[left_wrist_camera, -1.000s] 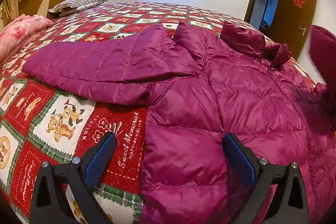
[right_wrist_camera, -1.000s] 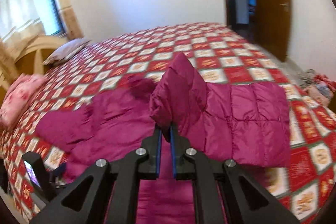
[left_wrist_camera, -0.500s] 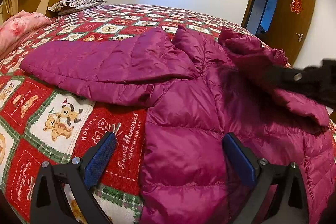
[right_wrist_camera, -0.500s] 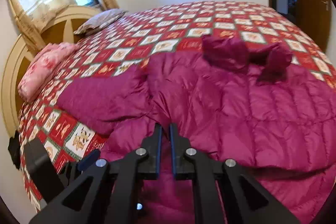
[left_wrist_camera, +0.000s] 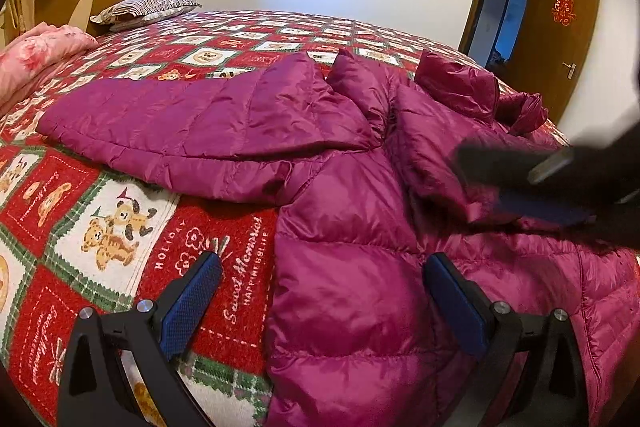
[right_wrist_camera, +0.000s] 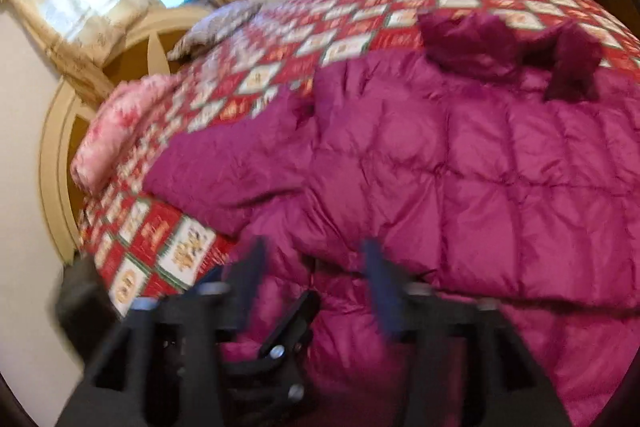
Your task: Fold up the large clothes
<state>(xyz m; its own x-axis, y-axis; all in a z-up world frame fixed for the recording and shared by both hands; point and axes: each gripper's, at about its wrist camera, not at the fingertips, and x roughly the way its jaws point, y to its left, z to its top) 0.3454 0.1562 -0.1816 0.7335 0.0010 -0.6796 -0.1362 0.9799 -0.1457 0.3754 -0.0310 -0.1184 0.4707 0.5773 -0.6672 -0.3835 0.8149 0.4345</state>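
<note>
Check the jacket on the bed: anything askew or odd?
The jacket is lopsided: one sleeve lies stretched out across the bedspread, the other is folded over the body. The collar is bunched up. No damage shows.

Right gripper [left_wrist_camera: 532,183] motion-blurred at right edge, partly cut off. Jacket [left_wrist_camera: 360,267] lower hem cropped by bottom edge. Right-wrist view smeared throughout; quilt [right_wrist_camera: 168,247] print illegible, pillow [right_wrist_camera: 216,27] detail lost.
</note>
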